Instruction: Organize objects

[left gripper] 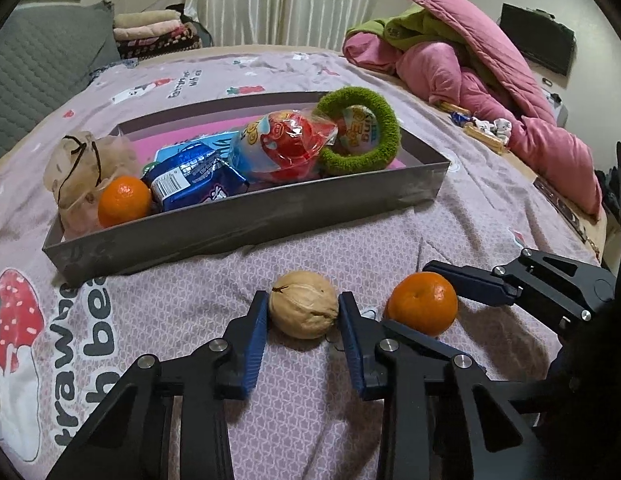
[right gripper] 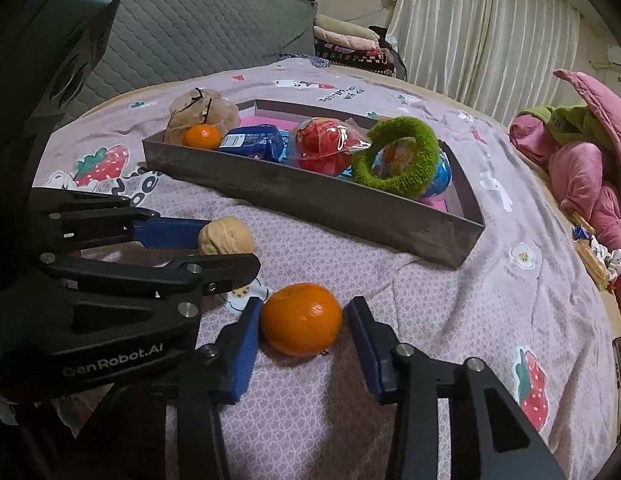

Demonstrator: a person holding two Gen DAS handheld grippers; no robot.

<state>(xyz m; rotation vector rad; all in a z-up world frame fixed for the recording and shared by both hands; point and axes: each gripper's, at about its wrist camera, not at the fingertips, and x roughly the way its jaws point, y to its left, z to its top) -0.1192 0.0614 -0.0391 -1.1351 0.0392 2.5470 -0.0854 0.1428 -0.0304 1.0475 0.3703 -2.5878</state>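
Note:
A walnut [left gripper: 303,305] lies on the bedspread between the blue pads of my left gripper [left gripper: 303,316]; the pads touch or nearly touch its sides. It also shows in the right wrist view [right gripper: 226,237]. An orange [right gripper: 301,319] lies between the pads of my right gripper [right gripper: 303,322], which is open, with a gap on the right side. The orange also shows in the left wrist view [left gripper: 422,304]. Behind them stands a grey tray [left gripper: 246,227] holding another orange [left gripper: 124,201], a blue packet [left gripper: 196,184], a red wrapped toy [left gripper: 286,146] and a green ring [left gripper: 360,130].
A beige drawstring pouch [left gripper: 76,168] sits in the tray's left corner. A pile of pink and green quilts [left gripper: 470,64] lies at the far right of the bed. A grey padded headboard [right gripper: 182,20] and folded blankets [left gripper: 154,34] are behind the bed.

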